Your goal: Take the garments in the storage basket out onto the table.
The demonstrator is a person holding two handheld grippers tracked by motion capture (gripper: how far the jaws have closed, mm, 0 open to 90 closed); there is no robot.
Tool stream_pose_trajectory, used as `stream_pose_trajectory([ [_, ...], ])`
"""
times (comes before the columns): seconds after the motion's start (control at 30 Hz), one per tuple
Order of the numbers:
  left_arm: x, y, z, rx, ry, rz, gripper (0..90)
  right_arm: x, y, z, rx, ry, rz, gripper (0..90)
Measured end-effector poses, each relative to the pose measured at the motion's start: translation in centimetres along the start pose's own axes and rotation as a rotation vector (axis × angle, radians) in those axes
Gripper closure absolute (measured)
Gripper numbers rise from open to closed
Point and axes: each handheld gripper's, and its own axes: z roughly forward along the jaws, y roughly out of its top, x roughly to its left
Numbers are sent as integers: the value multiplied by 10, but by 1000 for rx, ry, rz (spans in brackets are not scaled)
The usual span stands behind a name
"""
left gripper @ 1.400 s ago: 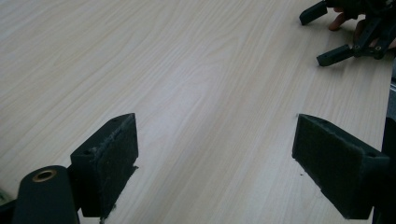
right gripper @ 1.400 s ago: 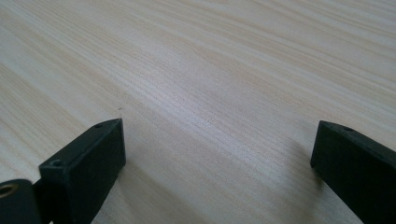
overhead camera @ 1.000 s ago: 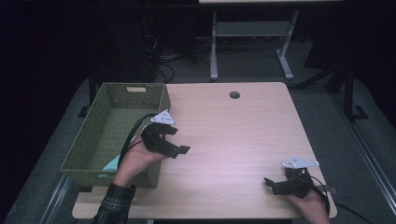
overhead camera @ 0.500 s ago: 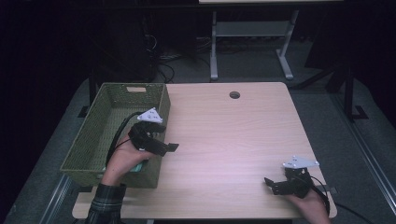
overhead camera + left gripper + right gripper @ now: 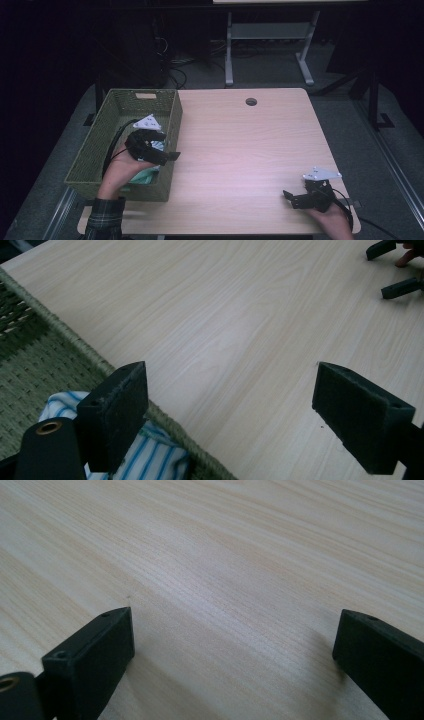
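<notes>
Pale wood-grain table (image 5: 240, 150), seen from above, carrying a woven green basket (image 5: 100, 150) along its left side. Nearest the viewer, the right gripper (image 5: 295, 199) rests low at the table's near right corner, held in a hand (image 5: 332, 220); in the right gripper view its jaws stand spread wide over bare wood, with nothing between them. At the near left, a forearm in a plaid sleeve (image 5: 105, 222) rises to the left hand (image 5: 120, 170), which holds the left gripper (image 5: 167, 156) above the basket's right rim. In the left gripper view (image 5: 240, 410) its jaws are likewise spread wide and empty, one over the basket's interior, the other over the table. Inside the basket, near its front right corner and just beneath the left gripper, lies a white cloth with blue stripes (image 5: 150, 455). Farther back, the table has a round cable hole (image 5: 251, 101) near its far edge. Beyond the table stands a grey metal frame (image 5: 270, 35) on a dark floor.
</notes>
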Motion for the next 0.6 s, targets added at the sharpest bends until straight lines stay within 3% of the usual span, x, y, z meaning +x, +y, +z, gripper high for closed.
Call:
stream_pose_trajectory([
  [0.43,13,-13,-14,-6,32,-28,142,0,0,0,0,0,0,27],
  [0.6,21,-21,-18,12,64,-45,142,0,0,0,0,0,1,27],
])
